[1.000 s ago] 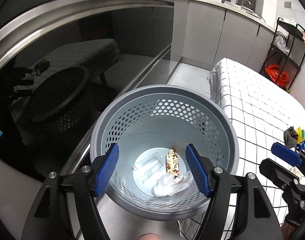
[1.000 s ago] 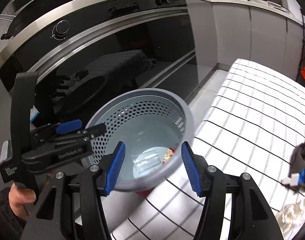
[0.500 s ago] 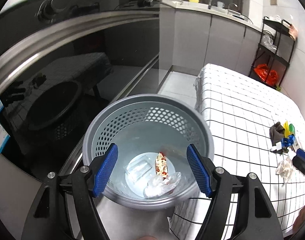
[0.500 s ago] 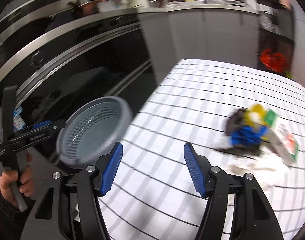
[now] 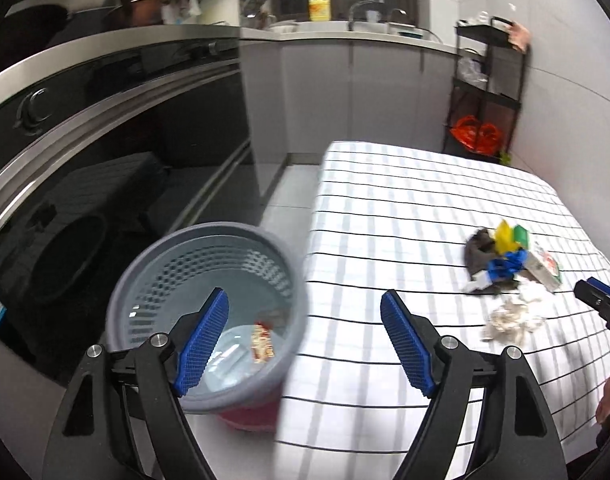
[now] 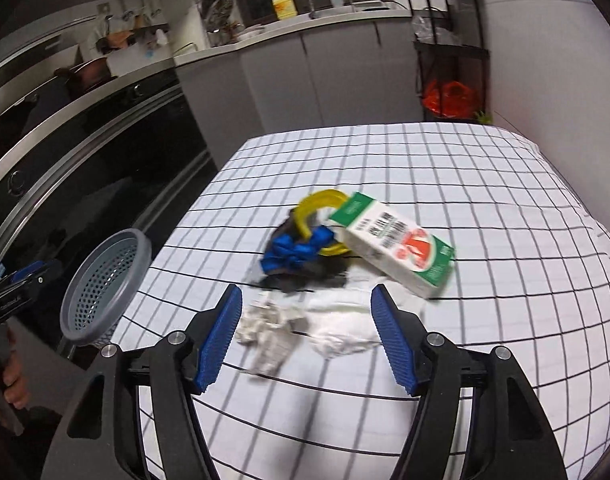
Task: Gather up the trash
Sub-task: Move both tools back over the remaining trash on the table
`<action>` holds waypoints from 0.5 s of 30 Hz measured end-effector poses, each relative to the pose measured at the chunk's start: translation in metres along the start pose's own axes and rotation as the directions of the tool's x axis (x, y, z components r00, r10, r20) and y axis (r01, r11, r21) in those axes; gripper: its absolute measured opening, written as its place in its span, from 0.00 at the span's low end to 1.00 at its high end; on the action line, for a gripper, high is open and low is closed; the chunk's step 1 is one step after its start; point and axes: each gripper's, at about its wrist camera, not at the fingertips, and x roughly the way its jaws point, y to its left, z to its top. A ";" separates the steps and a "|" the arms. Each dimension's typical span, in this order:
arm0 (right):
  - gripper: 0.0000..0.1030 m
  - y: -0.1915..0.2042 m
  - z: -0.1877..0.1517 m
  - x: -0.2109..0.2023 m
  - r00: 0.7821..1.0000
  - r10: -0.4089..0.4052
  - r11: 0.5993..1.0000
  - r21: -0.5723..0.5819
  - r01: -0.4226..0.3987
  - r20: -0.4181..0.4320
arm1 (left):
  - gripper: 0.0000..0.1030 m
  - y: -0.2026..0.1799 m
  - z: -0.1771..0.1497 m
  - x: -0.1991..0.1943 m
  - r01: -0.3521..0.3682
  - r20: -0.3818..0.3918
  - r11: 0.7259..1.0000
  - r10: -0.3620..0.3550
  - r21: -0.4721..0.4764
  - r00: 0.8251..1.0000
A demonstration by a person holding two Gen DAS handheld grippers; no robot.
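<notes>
A grey perforated basket stands beside the table's left edge, holding a snack wrapper and clear plastic. My left gripper hovers by its right rim, jaws opening, nothing between them. On the checked cloth lies a trash pile: a green-and-white carton, a yellow ring, a blue ribbon, a dark rag, a crumpled tissue and a white wad. My right gripper hangs just above the two tissues, jaws opening, apart from them.
The checked tablecloth covers the whole table. A dark oven front lines the left side. A black rack with an orange bag stands at the far wall. Something red shows under the basket.
Both grippers have swung right, away from the basket's opening. The right one now sits over the trash pile on the cloth. Both pairs of jaws stand wider.
</notes>
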 end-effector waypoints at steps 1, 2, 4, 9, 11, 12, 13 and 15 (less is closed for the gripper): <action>0.63 -0.006 -0.002 -0.001 1.000 -0.004 1.000 0.002 0.004 -0.002 | 0.74 -0.008 0.000 0.000 0.012 0.000 1.000 -0.012 0.004 1.000; 0.64 -0.010 -0.003 -0.001 1.000 -0.007 1.000 0.003 0.007 -0.005 | 0.74 -0.016 0.000 0.001 0.027 -0.002 1.000 -0.027 0.007 1.000; 0.64 -0.017 -0.006 0.000 1.000 -0.008 1.000 0.009 0.008 -0.017 | 0.75 -0.033 -0.001 0.005 0.061 -0.008 0.998 -0.061 0.008 0.998; 0.64 -0.023 -0.013 0.013 0.998 -0.029 1.000 -0.015 0.028 -0.059 | 0.76 -0.071 -0.009 0.020 0.096 -0.032 0.995 -0.095 0.039 0.995; 0.64 -0.023 -0.017 0.018 0.997 -0.028 0.999 -0.021 0.026 -0.075 | 0.76 -0.079 -0.012 0.025 0.093 -0.042 0.994 -0.091 0.049 0.995; 0.64 -0.023 -0.018 0.021 0.996 -0.027 0.999 -0.023 0.025 -0.083 | 0.76 -0.082 -0.014 0.027 0.096 -0.047 0.994 -0.093 0.048 0.995; 0.65 -0.023 -0.019 0.025 0.995 -0.029 0.999 -0.028 0.026 -0.093 | 0.76 -0.083 -0.015 0.029 0.097 -0.049 0.994 -0.095 0.045 0.994; 0.65 -0.023 -0.020 0.031 0.994 -0.028 0.999 -0.033 0.025 -0.108 | 0.76 -0.085 -0.017 0.031 0.097 -0.053 0.995 -0.094 0.040 0.994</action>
